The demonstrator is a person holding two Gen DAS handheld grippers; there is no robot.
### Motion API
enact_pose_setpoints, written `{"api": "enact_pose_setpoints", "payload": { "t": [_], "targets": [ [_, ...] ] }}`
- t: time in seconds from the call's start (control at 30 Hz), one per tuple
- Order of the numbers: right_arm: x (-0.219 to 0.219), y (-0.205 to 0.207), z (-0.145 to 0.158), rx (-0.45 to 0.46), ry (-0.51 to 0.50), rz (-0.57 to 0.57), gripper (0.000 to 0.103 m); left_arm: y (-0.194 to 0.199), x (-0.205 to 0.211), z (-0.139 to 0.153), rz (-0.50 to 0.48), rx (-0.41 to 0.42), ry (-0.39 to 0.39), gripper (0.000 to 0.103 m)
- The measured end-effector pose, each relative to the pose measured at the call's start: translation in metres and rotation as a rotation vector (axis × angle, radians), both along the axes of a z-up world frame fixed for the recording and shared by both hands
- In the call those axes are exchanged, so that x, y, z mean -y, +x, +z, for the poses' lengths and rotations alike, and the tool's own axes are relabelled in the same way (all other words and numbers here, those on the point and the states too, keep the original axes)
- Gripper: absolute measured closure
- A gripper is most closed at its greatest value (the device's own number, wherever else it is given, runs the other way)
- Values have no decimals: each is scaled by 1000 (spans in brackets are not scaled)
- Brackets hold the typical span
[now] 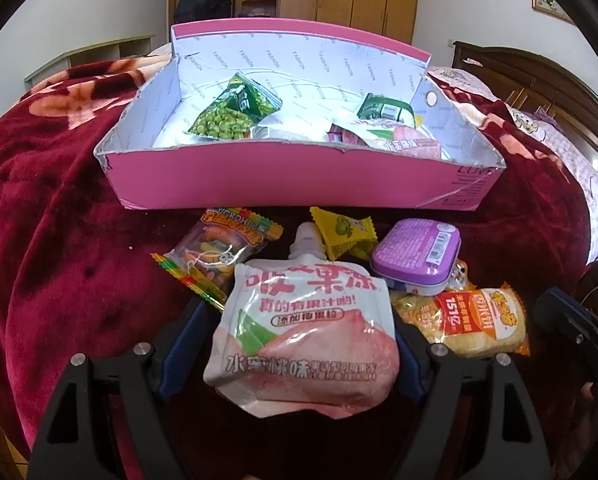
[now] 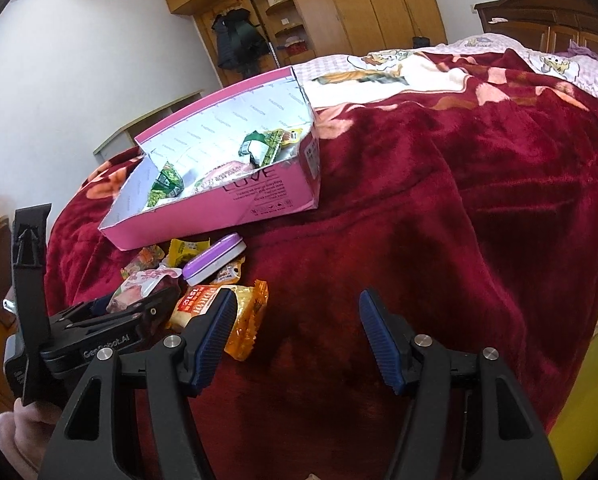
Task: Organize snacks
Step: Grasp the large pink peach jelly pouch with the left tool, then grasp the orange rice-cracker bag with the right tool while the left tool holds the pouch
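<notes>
Pink box (image 1: 291, 178) – green-pea pkt (image 1: 235, 110) inside.

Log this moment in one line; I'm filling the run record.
left gripper: shut on peach jelly pouch | right gripper: open, empty | pink box: partly filled | blanket: loose snacks remain

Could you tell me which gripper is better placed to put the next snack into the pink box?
Left. The left gripper already clamps the white peach jelly pouch, facing the pink cardboard box. The right gripper is open and empty over the red blanket.
</notes>
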State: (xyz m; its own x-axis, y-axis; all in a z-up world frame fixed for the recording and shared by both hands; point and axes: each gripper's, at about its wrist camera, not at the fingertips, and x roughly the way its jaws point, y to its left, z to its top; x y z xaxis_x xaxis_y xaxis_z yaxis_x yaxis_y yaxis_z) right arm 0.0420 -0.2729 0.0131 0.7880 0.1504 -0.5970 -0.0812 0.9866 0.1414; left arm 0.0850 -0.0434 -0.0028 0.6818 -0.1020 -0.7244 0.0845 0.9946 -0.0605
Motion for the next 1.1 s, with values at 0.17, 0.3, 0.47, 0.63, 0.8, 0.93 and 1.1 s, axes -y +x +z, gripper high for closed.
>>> {"api": "enact_pose_setpoints", "payload": {
  "t": [0.17, 0.3, 0.47, 0.63, 0.8, 0.93, 1.1],
  "targets": [
    [-1, -1, 0, 1, -3, 1, 38, -3, 1, 1, -24, 9, -2, 29],
    [-1, -1, 1, 1, -9, 0, 38, -8, 1, 3, -41, 16, -3, 30],
    [-4, -3, 4, 3, -13, -2, 38, -19, -5, 9, -64, 22, -6, 30],
    [-8, -6, 7, 8, -17, 1, 38, -32, -18, 14, -50, 39, -3, 30],
    [-16, -7, 6, -2, -15, 20, 38, -45, -31, 20, -35, 58, -14, 30],
    [-26, -5, 2, -10, -27, 55, 38, -52, -41, 19, -3, 67, 8, 30],
    [-41, 9, -1, 4, -83, 118, 22, -52, -54, 12, 25, 60, -20, 30]
  ]
}}
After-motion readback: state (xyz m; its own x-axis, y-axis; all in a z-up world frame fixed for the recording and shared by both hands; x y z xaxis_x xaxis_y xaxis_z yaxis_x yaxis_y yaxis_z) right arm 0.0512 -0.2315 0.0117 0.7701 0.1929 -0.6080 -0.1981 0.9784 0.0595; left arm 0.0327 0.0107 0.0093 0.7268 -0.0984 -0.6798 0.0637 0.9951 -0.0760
